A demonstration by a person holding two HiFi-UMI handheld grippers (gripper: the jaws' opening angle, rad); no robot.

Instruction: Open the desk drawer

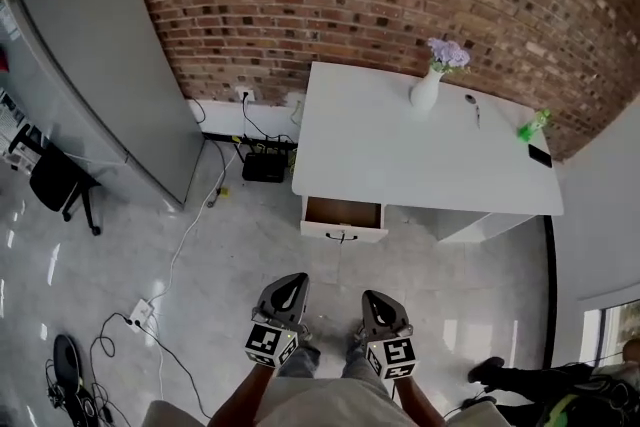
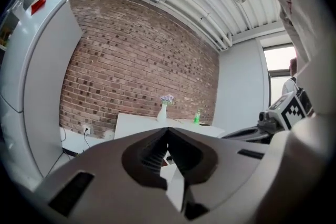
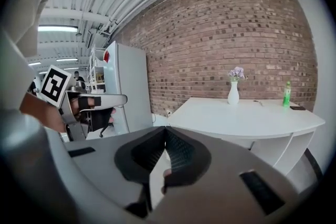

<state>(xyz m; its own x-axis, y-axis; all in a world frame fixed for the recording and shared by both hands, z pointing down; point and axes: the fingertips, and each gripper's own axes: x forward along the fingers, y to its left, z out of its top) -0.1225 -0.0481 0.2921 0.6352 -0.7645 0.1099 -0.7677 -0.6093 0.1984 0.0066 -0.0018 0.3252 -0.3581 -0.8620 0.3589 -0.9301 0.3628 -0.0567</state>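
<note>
The drawer [image 1: 343, 213] stands pulled out of the white table [image 1: 400, 155], brown inside; left tool [image 1: 293, 283] and right tool [image 1: 375, 299] closed, empty.

No text, brand or number can be read in these views. The left cube [image 1: 271, 343] and the right cube [image 1: 392, 356] carry only black and white square patterns, with no letters. On the grey cabinet [image 2: 47, 86], left of the bench [image 1: 400, 155], there is a red patch [image 2: 38, 5] near the top, too small to read. The green bottle [image 1: 532, 126] at the right end of the bench is too blurred to show print on its label.
</note>
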